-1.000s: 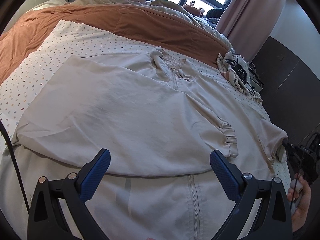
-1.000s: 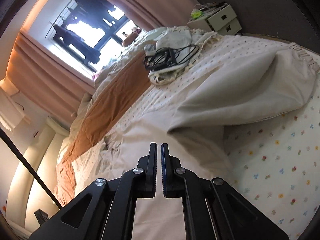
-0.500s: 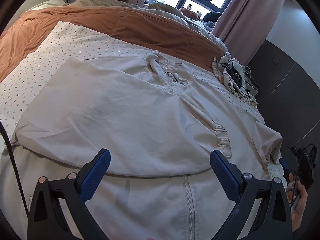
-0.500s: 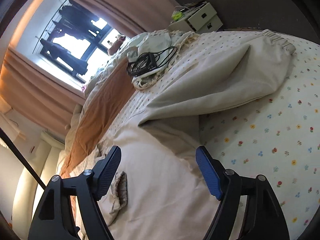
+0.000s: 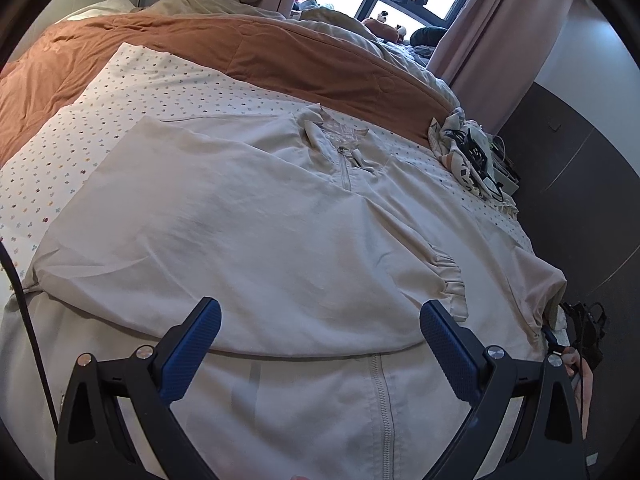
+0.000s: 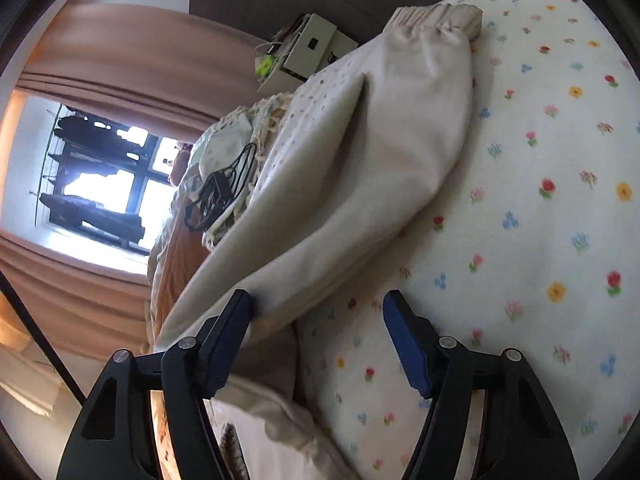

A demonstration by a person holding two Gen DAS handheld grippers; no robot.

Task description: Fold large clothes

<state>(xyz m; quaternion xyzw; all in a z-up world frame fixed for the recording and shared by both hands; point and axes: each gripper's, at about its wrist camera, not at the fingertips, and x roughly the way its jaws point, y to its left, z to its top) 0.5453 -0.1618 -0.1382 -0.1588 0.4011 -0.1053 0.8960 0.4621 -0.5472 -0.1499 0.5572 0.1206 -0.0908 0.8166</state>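
Note:
A large beige zip jacket [image 5: 256, 240] lies spread on the bed, front up, with its left sleeve folded across the chest and that sleeve's gathered cuff [image 5: 450, 276] near the middle right. My left gripper [image 5: 320, 334] is open and empty, hovering over the jacket's lower front. In the right wrist view the jacket's other sleeve [image 6: 384, 168] lies on the flowered sheet [image 6: 540, 240], its cuff [image 6: 436, 20] far from me. My right gripper [image 6: 318, 316] is open, its left fingertip touching the sleeve's near edge.
A rust-brown duvet [image 5: 240, 52] covers the far half of the bed. A heap of cloth with black cables [image 5: 472, 152] sits at the bed's right edge, also seen in the right wrist view [image 6: 218, 192]. A white box [image 6: 308, 48] stands by the dark wall.
My right gripper was shut one second ago and has opened; it has dropped lower beside the right sleeve and rolled. My left gripper stayed open and barely moved.

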